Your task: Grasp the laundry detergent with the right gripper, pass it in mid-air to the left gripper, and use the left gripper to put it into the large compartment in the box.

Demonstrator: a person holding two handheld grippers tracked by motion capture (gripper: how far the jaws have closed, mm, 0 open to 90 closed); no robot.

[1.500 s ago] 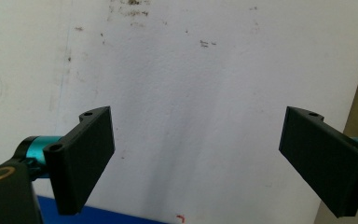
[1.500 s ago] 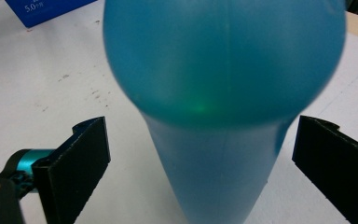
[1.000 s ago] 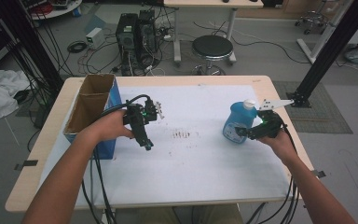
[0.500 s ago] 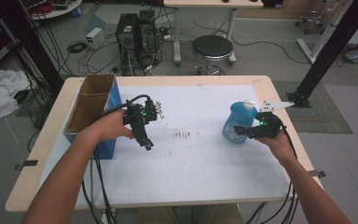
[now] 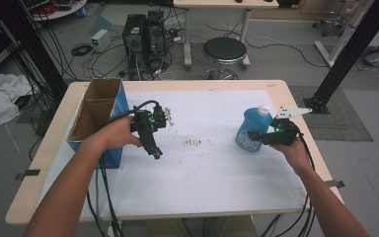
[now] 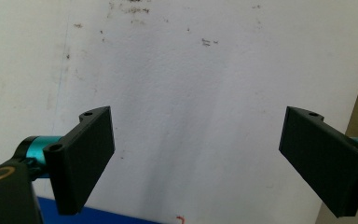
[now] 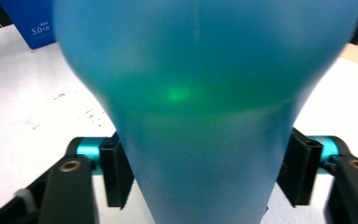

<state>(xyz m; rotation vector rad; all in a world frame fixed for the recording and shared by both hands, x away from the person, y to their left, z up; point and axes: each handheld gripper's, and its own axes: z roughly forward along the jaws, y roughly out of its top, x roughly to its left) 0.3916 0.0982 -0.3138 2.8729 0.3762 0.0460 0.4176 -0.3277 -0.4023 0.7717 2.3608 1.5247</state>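
A translucent blue bottle (image 5: 249, 131) with a white cap stands upright at the right of the white sheet (image 5: 212, 168). My right gripper (image 5: 257, 136) comes at it from the right, low on its body. Its jaws have just been closing, and in the right gripper view the pads (image 7: 115, 173) press both sides of the bottle (image 7: 205, 93). My left gripper (image 5: 155, 152) hangs over the sheet's left half, pointing down. In the left gripper view its jaws stand wide apart over bare white sheet (image 6: 191, 93), so the left gripper (image 6: 196, 158) is open and holds nothing.
An open cardboard box (image 5: 96, 111) with a blue side stands at the table's left, just behind my left hand. Small dark specks mark the sheet's middle (image 5: 193, 143). The wooden table edge (image 5: 296, 113) runs close behind the right hand.
The right gripper's jaws have drawn in against the blue bottle. Both hands and the bottle stay where they were.
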